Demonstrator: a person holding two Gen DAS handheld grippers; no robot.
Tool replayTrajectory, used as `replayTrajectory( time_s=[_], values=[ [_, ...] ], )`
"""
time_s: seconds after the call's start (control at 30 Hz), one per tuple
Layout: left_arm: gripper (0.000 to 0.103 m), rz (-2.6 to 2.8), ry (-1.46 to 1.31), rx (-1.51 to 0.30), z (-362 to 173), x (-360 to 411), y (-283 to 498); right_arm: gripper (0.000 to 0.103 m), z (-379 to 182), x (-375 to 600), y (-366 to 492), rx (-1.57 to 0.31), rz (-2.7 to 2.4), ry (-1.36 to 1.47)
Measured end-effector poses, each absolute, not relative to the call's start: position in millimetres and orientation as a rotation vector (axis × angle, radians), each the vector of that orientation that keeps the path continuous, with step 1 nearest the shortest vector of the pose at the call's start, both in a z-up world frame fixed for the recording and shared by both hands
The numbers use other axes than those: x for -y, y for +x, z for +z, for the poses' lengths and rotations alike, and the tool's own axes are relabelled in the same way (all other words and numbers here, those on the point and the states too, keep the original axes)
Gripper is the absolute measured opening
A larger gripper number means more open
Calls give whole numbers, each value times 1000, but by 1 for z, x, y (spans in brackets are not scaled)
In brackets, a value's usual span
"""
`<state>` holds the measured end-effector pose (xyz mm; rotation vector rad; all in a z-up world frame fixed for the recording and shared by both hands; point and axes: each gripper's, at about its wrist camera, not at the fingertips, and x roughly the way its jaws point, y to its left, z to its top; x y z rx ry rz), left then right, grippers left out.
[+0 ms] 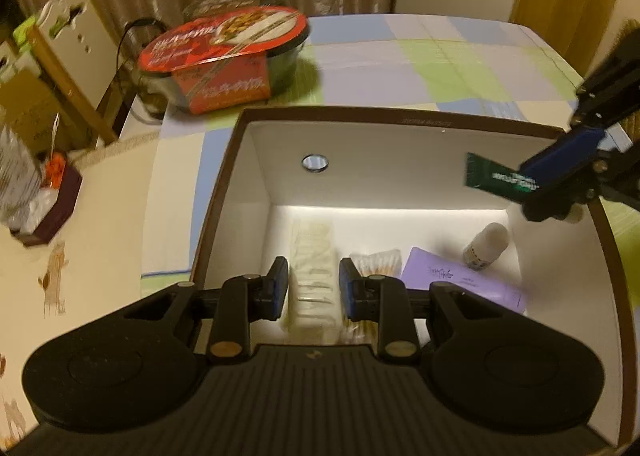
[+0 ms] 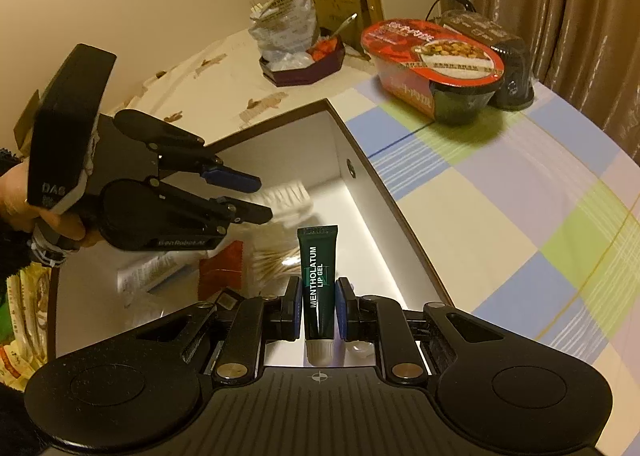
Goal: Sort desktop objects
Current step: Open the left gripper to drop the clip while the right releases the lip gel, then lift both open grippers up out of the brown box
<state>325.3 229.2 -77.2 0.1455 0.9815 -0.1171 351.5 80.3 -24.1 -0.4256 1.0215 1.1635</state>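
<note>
Lip gel tube (image 2: pixel 319 283) — between right hand-held gripper (image 2: pixel 318 308) pads

The box (image 1: pixel 400 121) stands open on the table (image 1: pixel 460 68), with the bowl (image 1: pixel 224 56) behind its far left corner. Inside the box, seen from the left wrist, the wipes (image 1: pixel 314 276) lie on the floor at the left, the swabs (image 1: pixel 378 262) just beside them to the right, then the card (image 1: pixel 464 280), and the bottle (image 1: pixel 486 246) near the right wall. The tube (image 2: pixel 319 280) sits between the fingers of the right gripper (image 2: pixel 318 308), above the box's right side. The left gripper (image 1: pixel 313 288) hangs over the wipes.
</note>
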Motion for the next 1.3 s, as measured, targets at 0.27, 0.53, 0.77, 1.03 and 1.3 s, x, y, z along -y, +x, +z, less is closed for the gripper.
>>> replayTrajectory(
  time_s=[0.27, 0.53, 0.77, 1.03, 1.3],
  values=[
    [26, -129, 99, -1014, -72, -235, 312, 16, -32, -90, 354, -1033, 1170, -453],
    [30, -127, 50, -1052, -62, -242, 288, 16, -37, -103, 354, -1012, 1193, -496],
    [33, -116, 47, -1015, -45, -248, 279, 16, -40, -119, 348, -891, 1230, -529],
    [34, -114, 53, -996, -35, -248, 274, 16, -45, -127, 346, -811, 1226, -532],
    [36, -118, 60, -1016, -37, -249, 269, 16, -47, -114, 344, -899, 1202, -571]
  ],
)
